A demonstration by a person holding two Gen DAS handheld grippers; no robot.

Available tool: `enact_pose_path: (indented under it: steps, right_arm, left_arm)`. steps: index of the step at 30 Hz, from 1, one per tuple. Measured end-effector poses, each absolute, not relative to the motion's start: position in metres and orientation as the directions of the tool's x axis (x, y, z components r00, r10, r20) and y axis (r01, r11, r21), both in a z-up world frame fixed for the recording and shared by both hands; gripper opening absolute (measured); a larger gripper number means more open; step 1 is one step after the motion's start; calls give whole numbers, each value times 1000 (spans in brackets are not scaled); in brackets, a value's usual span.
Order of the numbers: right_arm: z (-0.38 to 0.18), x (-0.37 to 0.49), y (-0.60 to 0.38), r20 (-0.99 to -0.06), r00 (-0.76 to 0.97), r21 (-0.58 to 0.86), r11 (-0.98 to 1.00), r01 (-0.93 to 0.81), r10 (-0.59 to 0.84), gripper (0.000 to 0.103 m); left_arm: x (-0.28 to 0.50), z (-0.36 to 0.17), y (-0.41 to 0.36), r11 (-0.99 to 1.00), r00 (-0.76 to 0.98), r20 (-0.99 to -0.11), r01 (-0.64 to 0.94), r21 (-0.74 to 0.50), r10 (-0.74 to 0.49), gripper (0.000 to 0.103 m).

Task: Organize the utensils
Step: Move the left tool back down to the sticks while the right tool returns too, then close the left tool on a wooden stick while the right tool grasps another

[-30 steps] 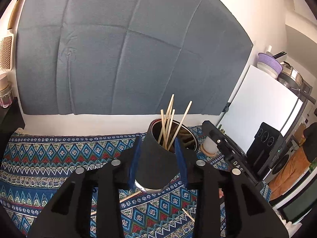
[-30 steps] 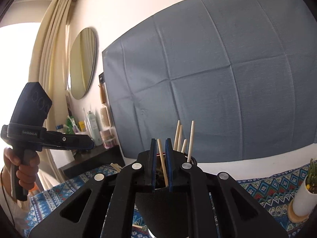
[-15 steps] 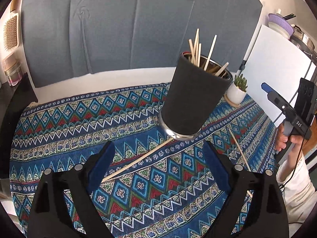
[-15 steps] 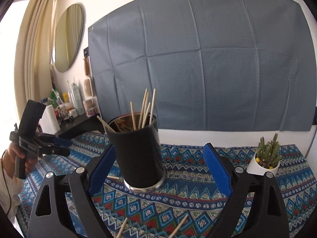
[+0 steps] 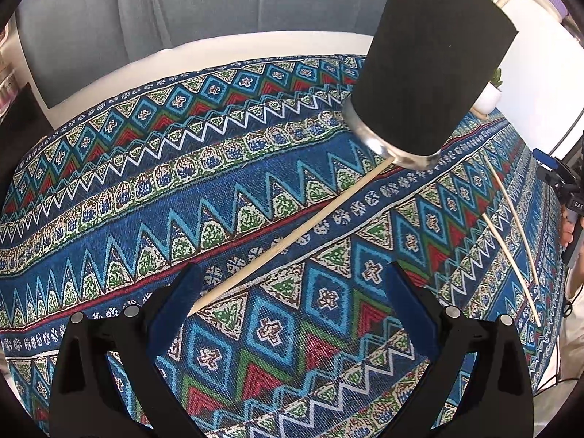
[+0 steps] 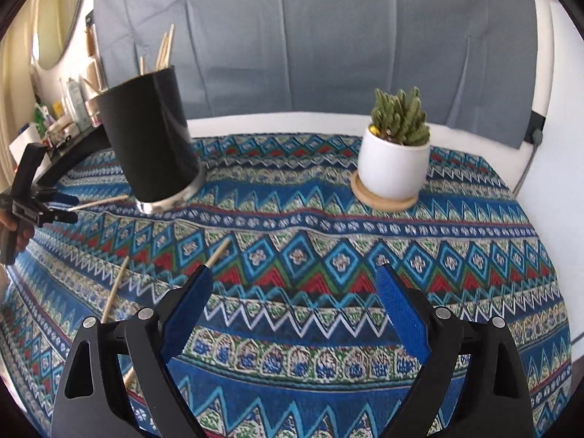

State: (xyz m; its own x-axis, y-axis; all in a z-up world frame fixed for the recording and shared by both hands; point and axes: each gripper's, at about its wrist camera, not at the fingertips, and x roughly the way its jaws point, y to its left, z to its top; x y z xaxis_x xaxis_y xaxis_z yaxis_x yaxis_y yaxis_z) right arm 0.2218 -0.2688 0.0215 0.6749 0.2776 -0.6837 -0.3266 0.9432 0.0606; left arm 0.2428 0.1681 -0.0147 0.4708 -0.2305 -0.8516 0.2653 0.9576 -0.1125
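A black utensil holder (image 5: 430,73) with several chopsticks in it stands on the patterned cloth (image 5: 255,197). One loose chopstick (image 5: 292,237) runs from the holder's base down to my left gripper (image 5: 292,310), whose jaws are opening; the stick's near end lies by the left fingertip, untouched. Two more chopsticks (image 5: 511,226) lie to the right. In the right wrist view the holder (image 6: 149,138) stands at the left. My right gripper (image 6: 295,306) is open over the cloth with nothing between its fingers. A chopstick (image 6: 219,252) ends at its left fingertip and another chopstick (image 6: 116,288) lies further left.
A small cactus in a white pot (image 6: 394,168) stands on a wooden coaster at the back right. A dark shelf with bottles (image 6: 69,109) lies at the far left. A grey cloth (image 6: 310,36) hangs on the wall behind. The other gripper (image 6: 54,208) shows at the left edge.
Both grippers let go of the holder and the chopstick, opened wide, pulled back and tipped down toward the cloth. The holder now stands on the cloth.
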Motion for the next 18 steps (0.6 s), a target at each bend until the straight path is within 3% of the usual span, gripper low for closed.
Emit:
enact_pose_path:
  steps: [7, 9, 13, 15, 16, 17, 18]
  right_arm:
    - [-8, 229, -282, -772, 606, 32, 964, -262, 191, 86]
    - [-12, 232, -286, -796, 593, 1, 980, -199, 121, 86]
    - [-14, 234, -293, -803, 583, 31, 986, -166, 123, 85]
    - [-13, 232, -289, -800, 589, 13, 984, -178, 118, 71]
    - [-11, 230, -288, -792, 595, 16, 980, -197, 132, 52]
    - [-10, 227, -286, -787, 598, 18, 974, -227, 154, 30]
    - [-9, 225, -283, -783, 597, 18, 967, -255, 173, 20]
  left_arm:
    - [242, -23, 152, 953, 513, -848, 302, 38, -129, 98]
    - [244, -24, 155, 965, 506, -853, 262, 14, -126, 98]
    - [242, -27, 154, 978, 535, -839, 210, 18, -100, 99]
    - [240, -25, 152, 981, 545, -833, 194, 16, -95, 93]
    - [237, -23, 150, 980, 551, -828, 201, 15, -100, 88]
    - [234, -21, 147, 977, 560, -821, 214, 12, -113, 70]
    - [231, -18, 144, 974, 566, -816, 224, 11, -121, 48]
